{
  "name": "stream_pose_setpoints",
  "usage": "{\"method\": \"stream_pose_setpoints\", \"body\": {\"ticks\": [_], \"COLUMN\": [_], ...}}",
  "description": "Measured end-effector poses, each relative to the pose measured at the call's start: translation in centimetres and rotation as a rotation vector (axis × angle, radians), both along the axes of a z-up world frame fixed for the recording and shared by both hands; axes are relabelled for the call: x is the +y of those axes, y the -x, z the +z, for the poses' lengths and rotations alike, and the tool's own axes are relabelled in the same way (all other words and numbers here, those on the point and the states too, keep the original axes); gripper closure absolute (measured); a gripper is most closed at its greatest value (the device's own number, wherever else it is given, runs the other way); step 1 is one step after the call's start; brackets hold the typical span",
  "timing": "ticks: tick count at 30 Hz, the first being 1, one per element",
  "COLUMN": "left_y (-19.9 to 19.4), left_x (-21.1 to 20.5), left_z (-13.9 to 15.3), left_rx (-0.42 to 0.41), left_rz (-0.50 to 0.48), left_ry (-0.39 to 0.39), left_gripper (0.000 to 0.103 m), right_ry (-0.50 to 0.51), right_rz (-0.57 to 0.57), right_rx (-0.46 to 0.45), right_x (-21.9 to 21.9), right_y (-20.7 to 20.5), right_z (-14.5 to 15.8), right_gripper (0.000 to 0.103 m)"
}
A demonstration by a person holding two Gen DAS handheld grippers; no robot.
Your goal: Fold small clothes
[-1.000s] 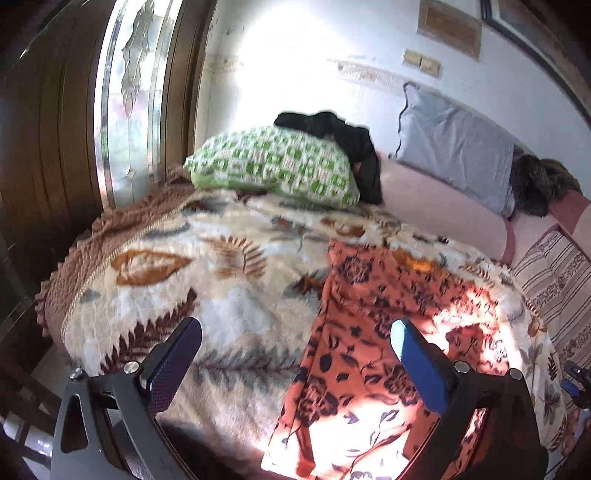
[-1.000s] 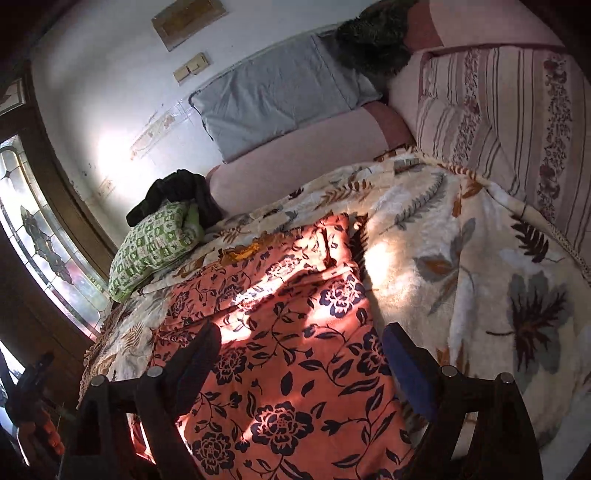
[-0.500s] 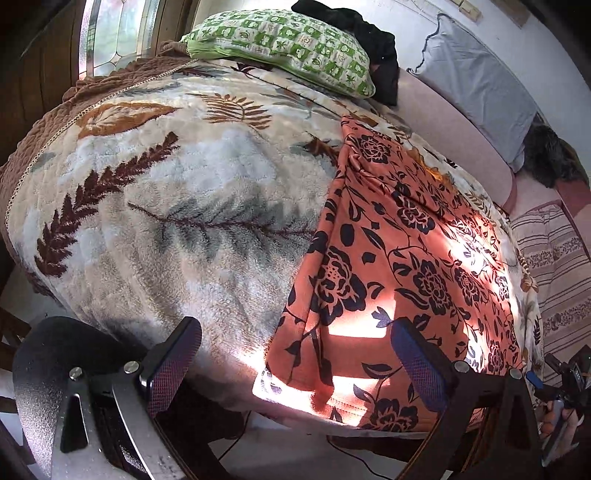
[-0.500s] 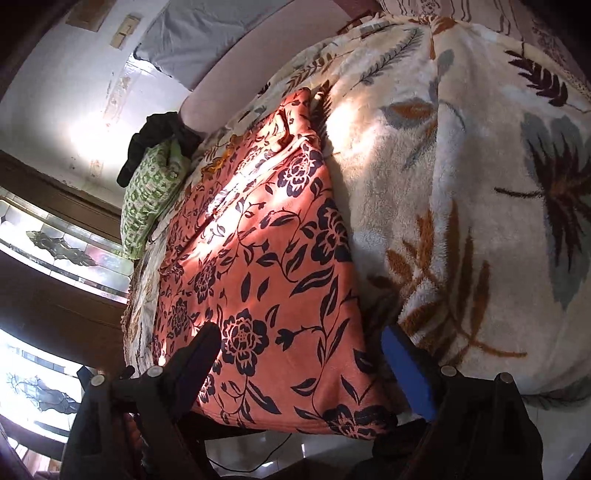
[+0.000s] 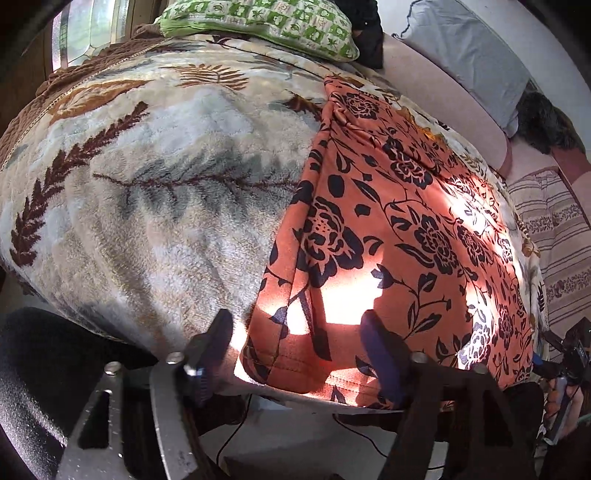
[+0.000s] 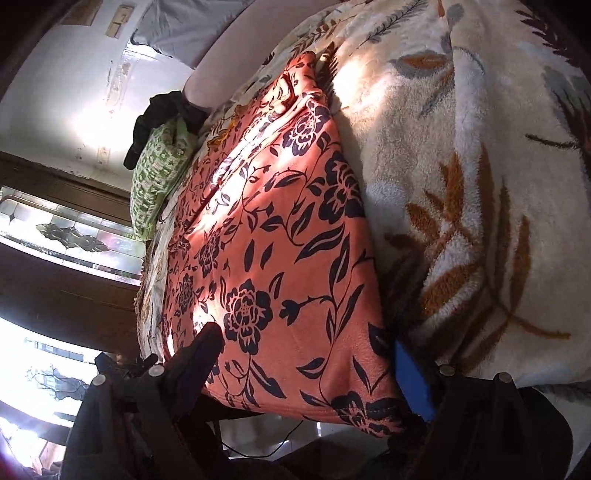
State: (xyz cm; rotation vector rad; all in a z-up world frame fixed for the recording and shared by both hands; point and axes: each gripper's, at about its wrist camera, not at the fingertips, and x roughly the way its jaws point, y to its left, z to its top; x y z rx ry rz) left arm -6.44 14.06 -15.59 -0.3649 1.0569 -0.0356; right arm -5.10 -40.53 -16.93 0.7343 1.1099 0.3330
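Note:
An orange garment with a dark floral print (image 5: 399,221) lies spread flat on a leaf-patterned fleece blanket (image 5: 155,192) on a bed, its hem hanging over the near edge. My left gripper (image 5: 295,354) is open, its fingers straddling the hem's left corner. In the right wrist view the same garment (image 6: 280,258) fills the centre. My right gripper (image 6: 314,373) is open, its fingers either side of the hem's right corner. Neither gripper holds cloth.
A green checked pillow (image 5: 266,22) and a dark garment (image 6: 162,114) lie at the head of the bed. A grey pillow (image 5: 469,51) and striped cushion (image 5: 554,236) sit on the right. A glass door (image 6: 55,236) stands to the left. Cables run on the floor below the bed edge.
Both grippers have dropped low and moved in to the near edge of the bed. Their open fingers now straddle the garment's hem corners, and the left jaws have narrowed.

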Motion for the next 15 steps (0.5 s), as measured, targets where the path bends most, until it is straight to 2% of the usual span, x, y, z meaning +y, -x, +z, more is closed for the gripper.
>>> {"method": "stream_pose_setpoints", "body": {"ticks": [1, 2, 5, 6, 7, 8, 11, 12, 13, 14, 15], "left_y": [-0.3, -0.5, -0.5, -0.6, -0.6, -0.6, -0.6, -0.6, -0.7, -0.7, -0.7], "left_x": [0.0, 0.2, 0.6, 0.7, 0.6, 0.4, -0.3, -0.5, -0.5, -0.4, 0.0], "left_z": [-0.5, -0.9, -1.0, -1.0, -0.9, -0.9, -0.8, -0.8, -0.9, -1.0, -0.9], "left_rx": [0.02, 0.037, 0.04, 0.039, 0.037, 0.037, 0.038, 0.04, 0.044, 0.045, 0.044], "left_rz": [-0.005, 0.001, 0.025, 0.024, 0.02, 0.017, -0.009, -0.018, -0.02, -0.019, -0.016], "left_ry": [-0.008, -0.01, 0.016, 0.031, 0.034, 0.021, -0.029, -0.048, -0.074, -0.08, -0.055], "left_gripper": [0.061, 0.062, 0.059, 0.052, 0.049, 0.049, 0.049, 0.057, 0.07, 0.075, 0.083], "right_ry": [0.004, 0.007, -0.006, -0.008, -0.002, -0.002, 0.004, 0.008, 0.017, 0.043, 0.032], "right_rz": [0.0, -0.004, -0.013, -0.009, 0.002, 0.016, 0.034, 0.032, 0.023, 0.003, -0.008], "right_rx": [0.001, 0.008, 0.032, 0.03, 0.027, 0.024, 0.017, 0.019, 0.03, 0.058, 0.082], "right_x": [0.0, -0.1, -0.4, -0.4, -0.1, 0.1, 0.4, 0.4, 0.3, 0.1, -0.2], "right_y": [0.1, 0.0, -0.3, -0.4, -0.4, -0.4, -0.2, -0.1, -0.1, 0.0, 0.0], "right_z": [0.0, -0.1, -1.0, -1.0, -0.9, -0.8, -0.5, -0.5, -0.8, -1.4, -2.0], "right_gripper": [0.014, 0.014, 0.014, 0.014, 0.018, 0.032, 0.061, 0.061, 0.061, 0.06, 0.06]}}
